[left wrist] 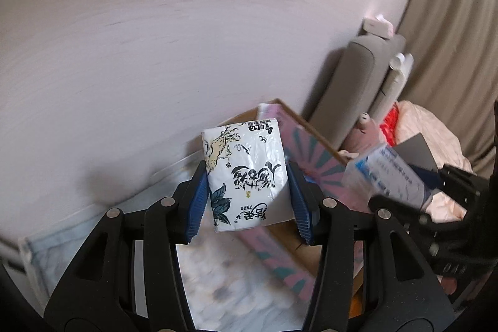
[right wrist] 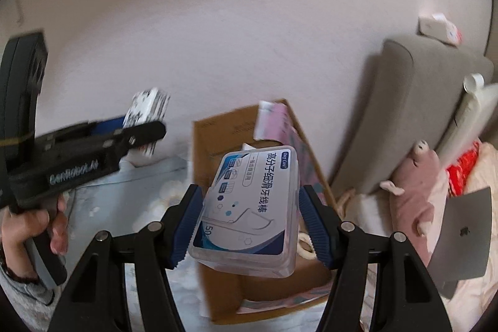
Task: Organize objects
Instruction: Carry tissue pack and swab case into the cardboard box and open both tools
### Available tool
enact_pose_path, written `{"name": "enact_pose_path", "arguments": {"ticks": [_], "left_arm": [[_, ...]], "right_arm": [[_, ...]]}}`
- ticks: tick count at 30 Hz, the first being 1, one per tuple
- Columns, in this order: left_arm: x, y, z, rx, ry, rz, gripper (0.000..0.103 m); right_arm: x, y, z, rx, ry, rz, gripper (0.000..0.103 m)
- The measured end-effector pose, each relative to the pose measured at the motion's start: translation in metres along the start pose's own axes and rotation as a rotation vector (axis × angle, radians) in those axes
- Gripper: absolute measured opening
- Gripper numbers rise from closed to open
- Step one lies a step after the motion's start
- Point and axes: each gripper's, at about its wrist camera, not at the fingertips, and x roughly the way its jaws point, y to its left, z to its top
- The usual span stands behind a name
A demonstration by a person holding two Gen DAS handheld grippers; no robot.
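Note:
My left gripper (left wrist: 247,192) is shut on a white tissue pack (left wrist: 246,173) printed with black calligraphy and a leaf, its blue pads pressing both long sides. It hangs in front of an open cardboard box (left wrist: 314,133) that has a pink striped item (left wrist: 308,157) inside. My right gripper (right wrist: 249,217) is shut on a clear plastic floss-pick box (right wrist: 249,207) with a blue and white label, held above the same cardboard box (right wrist: 218,129). In the right wrist view the left gripper (right wrist: 140,133) shows at the left with the tissue pack (right wrist: 149,108), held by a hand (right wrist: 31,226).
The box stands on a pale marbled surface (left wrist: 224,279) against a white wall. To the right are a grey padded headboard (right wrist: 420,114), a pink plush pig (right wrist: 414,192), a grey flat device (right wrist: 463,238) and pink bedding (left wrist: 429,129).

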Motion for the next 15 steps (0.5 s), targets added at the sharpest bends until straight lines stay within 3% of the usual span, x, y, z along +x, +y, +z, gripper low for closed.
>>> {"name": "enact_pose_path", "arguments": {"ticks": [8, 15], "left_arm": [[0.072, -0.032, 0.027, 0.082, 0.101, -0.046, 0.045], [0.136, -0.041, 0.029, 0.114, 0.233, -0.052, 0.045]], "right_arm": [[0.031, -0.028, -0.012, 0.023, 0.105, -0.026, 0.059], [0.060, -0.032, -0.023, -0.007, 0.191, -0.021, 0.059]]}}
